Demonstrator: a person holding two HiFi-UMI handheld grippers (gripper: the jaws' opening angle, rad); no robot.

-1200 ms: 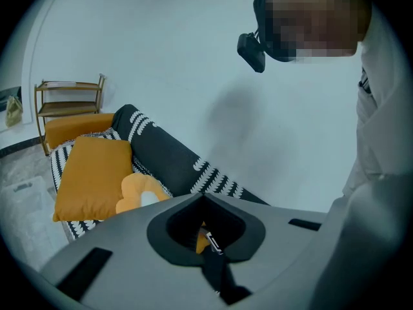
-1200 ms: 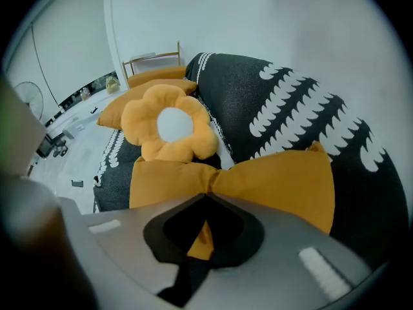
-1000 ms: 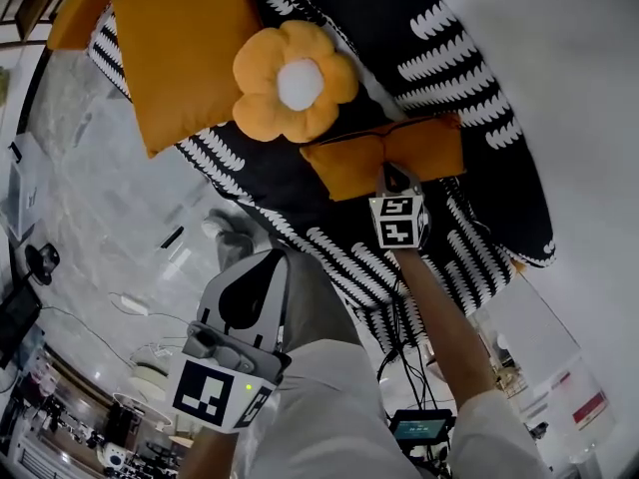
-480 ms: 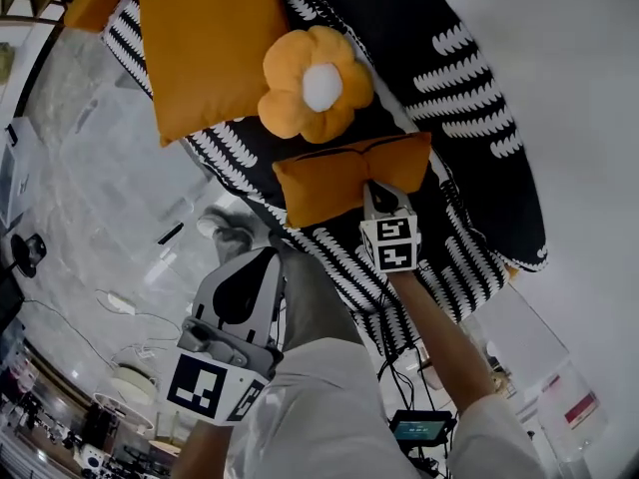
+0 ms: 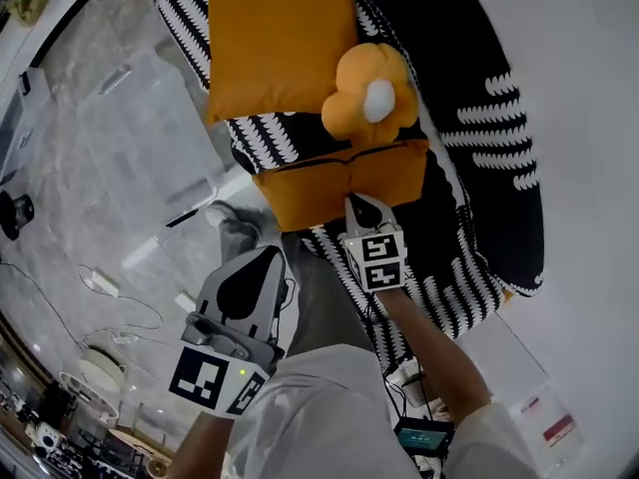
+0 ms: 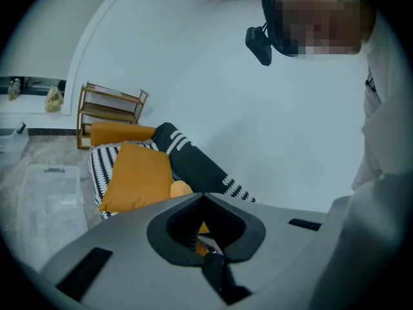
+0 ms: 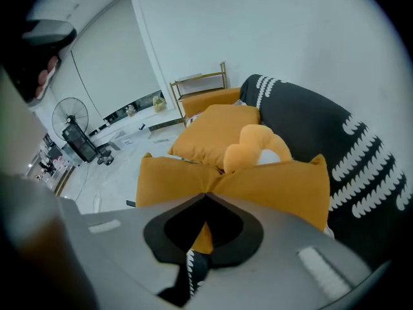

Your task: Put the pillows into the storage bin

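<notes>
A: Well, biggest first?

B: Pale marble floor [image 5: 90,198] across the left. Then a black-and-white patterned sofa [image 5: 479,168], filling the far right against a white wall.

A: And the storage bin?

B: Clear storage bin [image 5: 150,118] standing on the floor, left of the sofa and well apart from both grippers.

A: Pillows next, then.

B: Large orange pillow [image 5: 280,38] lying on the sofa at the far side. Nearer, a smaller orange pillow [image 5: 300,193] at the sofa's left edge, creased down the middle where pinched. Not in the bin; off to its right.

A: Anything between those two?

B: Flower-shaped cushion [image 5: 371,98], orange petals round a white centre. Sits on the sofa between the two pillows, seemingly touching both from above. In the right gripper view, pokes up just behind the smaller pillow's top edge.

A: Now the tools.

B: Right gripper [image 5: 355,202] clenched on the smaller orange pillow, tips brought together with orange fabric bunched between them. Grips the pillow's near side, roughly at its middle.

A: And the other?

B: Left gripper [image 5: 272,253] near and to the left of the right one, above a pale trouser leg [image 5: 319,307]. Closed tip to tip, grasping nothing. Points towards the sofa, going by its own view, with the large orange pillow and the bin beyond.

A: Smallest bit?

B: Pale sleeve [image 5: 479,437] behind the right gripper, at the near right.
</notes>
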